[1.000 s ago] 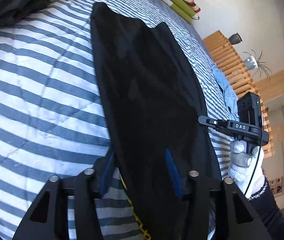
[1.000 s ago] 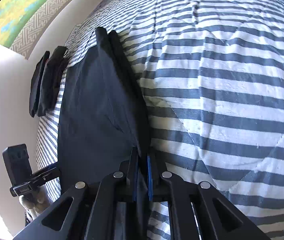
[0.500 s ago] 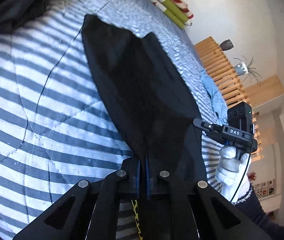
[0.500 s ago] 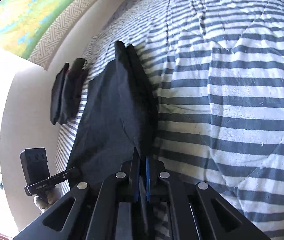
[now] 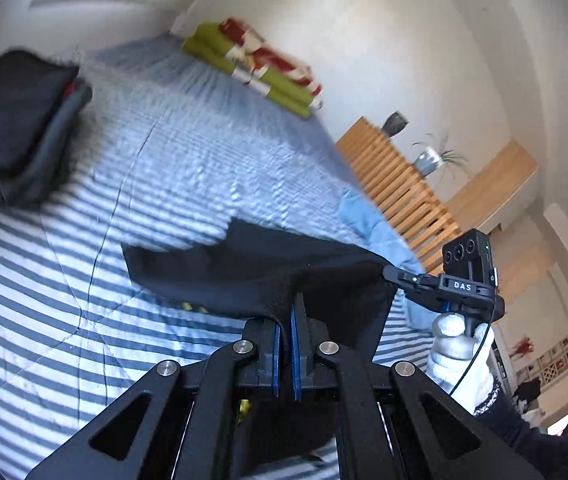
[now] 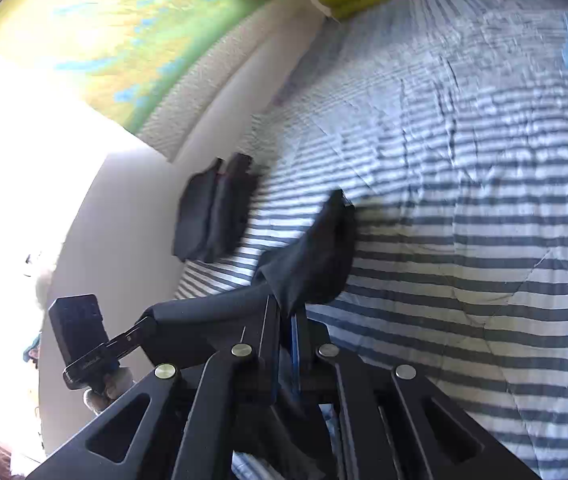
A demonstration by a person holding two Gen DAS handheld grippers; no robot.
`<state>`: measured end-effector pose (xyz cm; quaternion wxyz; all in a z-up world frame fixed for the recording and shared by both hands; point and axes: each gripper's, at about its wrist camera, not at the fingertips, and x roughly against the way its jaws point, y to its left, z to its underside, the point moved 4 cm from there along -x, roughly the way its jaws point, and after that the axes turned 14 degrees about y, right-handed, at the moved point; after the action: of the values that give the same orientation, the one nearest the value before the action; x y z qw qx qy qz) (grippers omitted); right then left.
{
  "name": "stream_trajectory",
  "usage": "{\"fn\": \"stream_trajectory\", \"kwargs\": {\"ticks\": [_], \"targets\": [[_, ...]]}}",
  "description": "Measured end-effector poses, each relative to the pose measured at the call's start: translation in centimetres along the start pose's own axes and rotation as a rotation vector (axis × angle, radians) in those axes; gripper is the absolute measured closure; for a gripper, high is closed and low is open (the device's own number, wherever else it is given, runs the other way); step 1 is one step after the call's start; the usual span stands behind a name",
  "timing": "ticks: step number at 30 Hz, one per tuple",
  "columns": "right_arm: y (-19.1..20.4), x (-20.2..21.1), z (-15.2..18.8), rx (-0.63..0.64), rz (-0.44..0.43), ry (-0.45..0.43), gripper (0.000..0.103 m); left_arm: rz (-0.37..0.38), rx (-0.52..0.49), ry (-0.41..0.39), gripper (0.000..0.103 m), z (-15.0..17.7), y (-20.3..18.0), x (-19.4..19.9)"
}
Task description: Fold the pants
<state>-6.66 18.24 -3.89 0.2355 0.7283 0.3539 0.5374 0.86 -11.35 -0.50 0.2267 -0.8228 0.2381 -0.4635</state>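
The black pants [image 5: 243, 268] hang lifted above the striped bed, stretched between my two grippers. My left gripper [image 5: 287, 312] is shut on one edge of the cloth, at the bottom middle of the left wrist view. The right gripper [image 5: 394, 272] shows at the right of that view, held by a white-gloved hand [image 5: 460, 352], clamped on the other corner. In the right wrist view my right gripper [image 6: 284, 312] is shut on the pants [image 6: 316, 256], whose far end droops toward the bed. The left gripper [image 6: 143, 326] appears at the lower left there.
The blue-and-white striped duvet [image 5: 63, 288] covers the bed. A stack of folded dark clothes [image 5: 11, 120] lies at the far left by the wall. Green and red pillows [image 5: 259, 68] sit at the head. A light blue cloth [image 5: 380, 232] lies beside the wooden slatted shelf [image 5: 396, 184].
Both grippers have risen and carried the pants' near edge up and forward over the rest. The pants lay flat a second ago; the left gripper, open then, has shut on them.
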Motion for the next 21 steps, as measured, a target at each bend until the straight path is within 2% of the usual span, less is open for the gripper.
{"fn": "stream_trajectory", "kwargs": {"ticks": [4,9,13,17,21], "targets": [[4.4,4.6,3.1,0.058,-0.048,-0.063,0.099,0.002,-0.049,-0.038,0.100,1.5,-4.1,4.7],[8.2,8.5,7.8,0.108,-0.071,-0.096,0.099,-0.013,-0.120,-0.049,0.100,5.2,-9.1,9.3],[10.0,10.5,11.1,0.132,-0.062,-0.103,0.099,0.004,-0.138,-0.035,0.100,7.4,-11.3,11.2],[7.7,8.6,10.6,0.072,-0.029,-0.052,0.099,0.011,-0.079,0.019,0.100,7.8,-9.7,9.4],[1.9,3.1,7.4,-0.041,-0.003,0.048,0.099,-0.002,0.038,0.108,0.100,5.9,-3.7,2.7]]}}
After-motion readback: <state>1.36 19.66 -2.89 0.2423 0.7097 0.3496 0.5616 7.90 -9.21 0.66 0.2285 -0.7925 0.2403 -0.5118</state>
